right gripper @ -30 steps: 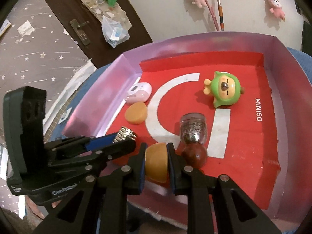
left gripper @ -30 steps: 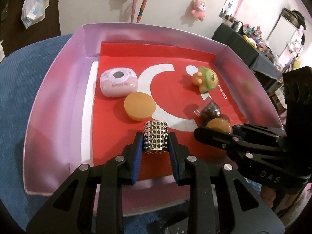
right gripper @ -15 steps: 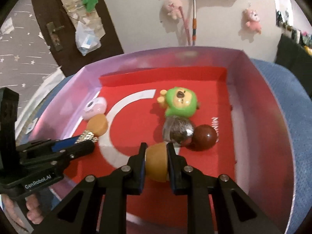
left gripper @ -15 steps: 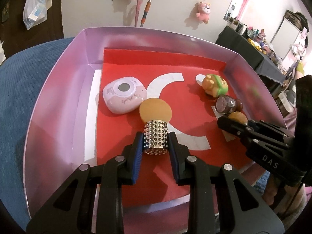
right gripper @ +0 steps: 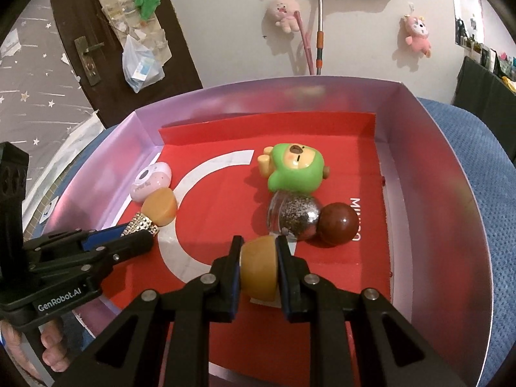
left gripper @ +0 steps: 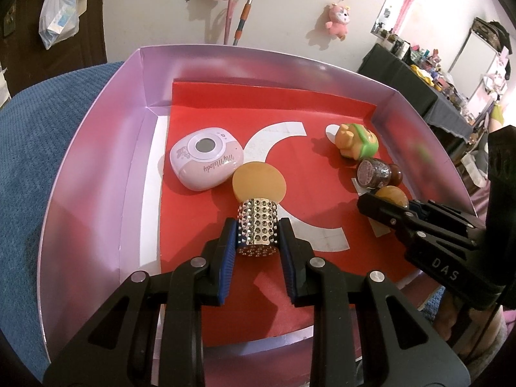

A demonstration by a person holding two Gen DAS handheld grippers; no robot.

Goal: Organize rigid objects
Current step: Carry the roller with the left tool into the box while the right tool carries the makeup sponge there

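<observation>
- The left gripper [left gripper: 257, 233] was clamped on a studded silver cylinder [left gripper: 257, 225], its blue pads pressed flat against both sides, low over the red floor of the pink-walled box [left gripper: 96, 167].
- The far end of that cylinder touched, or nearly touched, an orange disc [left gripper: 259, 182] lying flat; from where the camera sat I could not tell which.
- Just beside the disc, toward the left wall, lay a pink rounded case [left gripper: 206, 163] with a grey circle on its lid.
- The right gripper [right gripper: 258, 269] gripped an orange puck [right gripper: 259, 267] on edge between its narrow-set jaws, near the front of the box.
- Directly beyond the puck lay a clear glitter jar [right gripper: 295, 214] on its side, its brown round cap [right gripper: 338, 222] pointing toward the right wall.
- A green hooded bear figure [right gripper: 295, 171] lay against the far side of the jar, touching it.
- The box sat on a blue textured cloth [left gripper: 42, 148].
- Pink plush toys [right gripper: 285, 13] hung on the white wall behind.
- Fingers [right gripper: 48, 343] of the person's hand showed under the left gripper's handle.
</observation>
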